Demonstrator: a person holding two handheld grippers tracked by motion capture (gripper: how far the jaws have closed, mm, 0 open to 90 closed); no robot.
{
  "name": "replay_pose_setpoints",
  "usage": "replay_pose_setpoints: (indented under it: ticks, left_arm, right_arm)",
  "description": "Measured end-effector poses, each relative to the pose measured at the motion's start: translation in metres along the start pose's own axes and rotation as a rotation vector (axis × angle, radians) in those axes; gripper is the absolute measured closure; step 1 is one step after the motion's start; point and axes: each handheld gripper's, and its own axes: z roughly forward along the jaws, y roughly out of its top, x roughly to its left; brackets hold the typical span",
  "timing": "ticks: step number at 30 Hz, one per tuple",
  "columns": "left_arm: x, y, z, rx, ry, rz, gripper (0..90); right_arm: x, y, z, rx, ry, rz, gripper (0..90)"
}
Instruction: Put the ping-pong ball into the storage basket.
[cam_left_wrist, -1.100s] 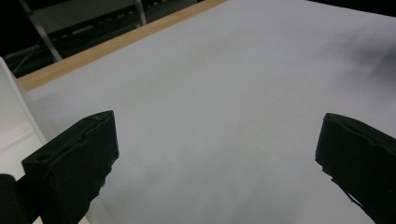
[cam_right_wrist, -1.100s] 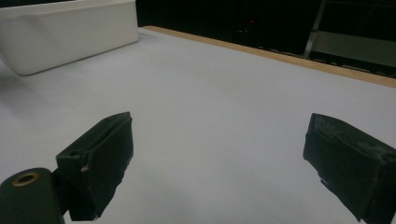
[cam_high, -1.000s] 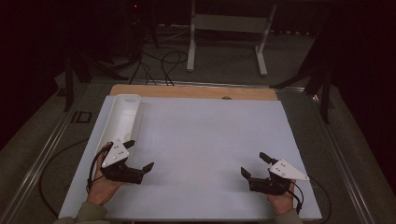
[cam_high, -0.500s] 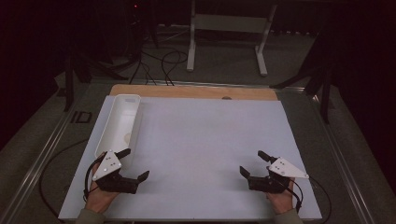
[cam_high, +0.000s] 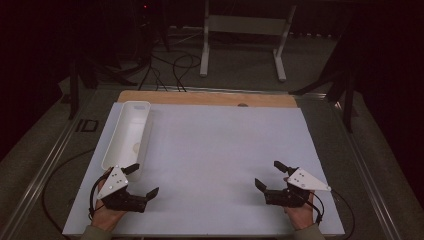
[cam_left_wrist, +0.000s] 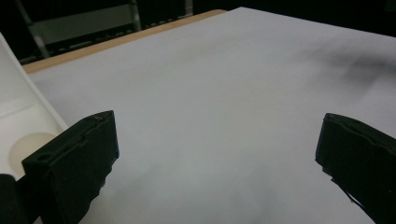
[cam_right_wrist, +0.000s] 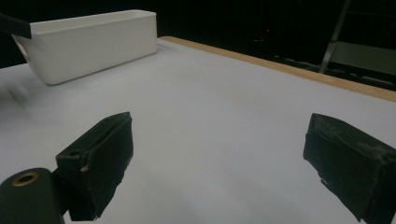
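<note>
- The bin (cam_high: 127, 135), a long white open tub, is lying along the far-left part of the surface (cam_high: 225, 150), its near end just beyond the left gripper (cam_high: 141, 180). A faint round mark is showing on the bin's floor; otherwise it is looking empty.
- The left gripper is hovering at the bin's near end, one jaw just beside the rim, the other pointing out over bare sheet. Its jaws are standing wide apart with nothing between them; the left gripper view is showing the bin's wall (cam_left_wrist: 21, 116) at the left edge.
- The right gripper (cam_high: 276, 175) is sitting well apart from the bin, at the near-right of the surface. Its jaws are likewise spread and holding nothing; in the right gripper view the bin (cam_right_wrist: 88, 44) is standing far off across the sheet.
- Judging progress: nothing is being gripped or touched, and no loose item is lying beside the bin, so the work appears to be either at its very start or just finished. If the bin is to be moved, that grasp is not yet made; the left gripper is the one placed for it.
- The surface is wearing a pale sheet, with a wooden edge (cam_high: 210, 97) running along beyond the bin's far end.
- Behind the bin the room is dark: cables (cam_high: 170, 70) are trailing on the floor, and a white frame stand (cam_high: 245, 30) is standing there.
</note>
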Motion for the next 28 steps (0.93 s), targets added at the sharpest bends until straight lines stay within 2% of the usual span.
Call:
replay_pose_setpoints:
  ticks: [7, 10, 28]
  left_arm:
    - [-0.0002, -0.0024, -0.0012, -0.006, 0.009, -0.006, 0.2]
    - [0.0013, -0.0037, -0.0022, -0.024, 0.01, -0.018, 0.2]
    - [0.0021, -0.0049, 0.0007, -0.037, -0.032, -0.045, 0.2]
  right_arm:
    - [0.0012, 0.0008, -0.0007, -0.005, 0.003, 0.002, 8.3]
    - [0.0024, 0.0002, 0.001, 0.0, 0.003, -0.004, 8.3]
    - [0.0055, -0.0067, 0.0032, 0.018, 0.004, -0.004, 8.3]
